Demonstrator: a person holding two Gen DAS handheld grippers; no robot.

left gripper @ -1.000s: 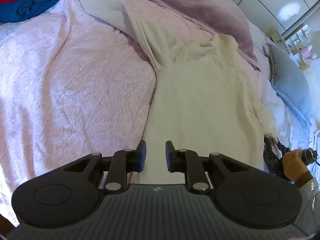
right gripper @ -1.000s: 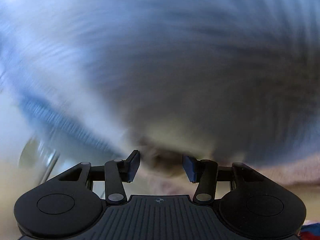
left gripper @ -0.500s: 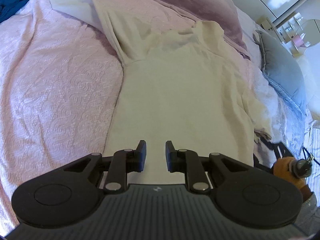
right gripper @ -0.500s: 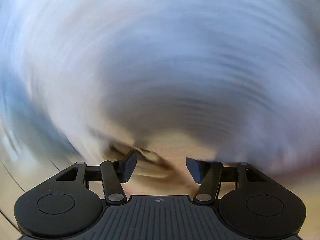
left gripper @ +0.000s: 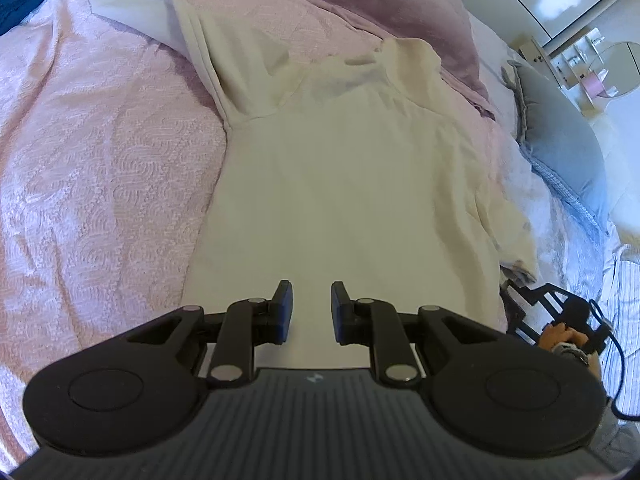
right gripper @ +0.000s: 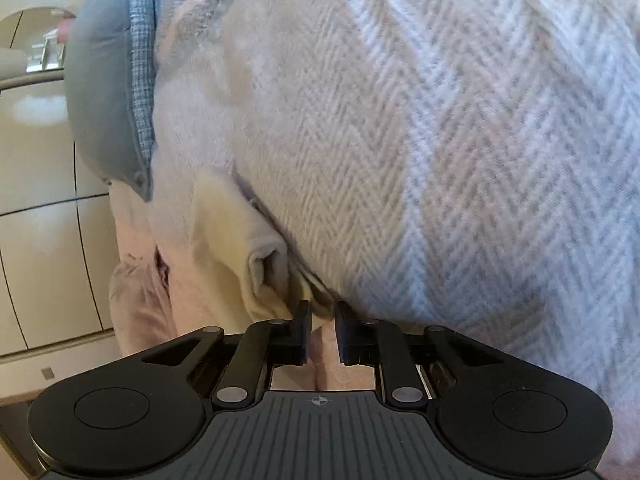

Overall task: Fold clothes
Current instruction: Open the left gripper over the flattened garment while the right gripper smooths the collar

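Nearest us, the left gripper hangs over the hem end of the cream garment, jaws apart with a clear gap and nothing between them. We judge it is poised there to take the hem once the other side is secured.

At the bed's right edge, the right gripper has just been narrowing its jaws. A bunched fold of the same cream cloth sits at their tips, just beside the herringbone blanket. A slit of gap remains, and we cannot tell whether the pads truly pinch the fabric.

The garment lies flat on the pink bedspread, hem toward us, neck away. Spread like this, it is ready for a lengthwise fold. Its right sleeve is crumpled at the bed's edge, which is likely why the right gripper works there.

Farther off, the left sleeve runs toward the bed's far left corner. A lilac cover crosses beyond the neckline, and a grey-blue pillow sits along the right edge.
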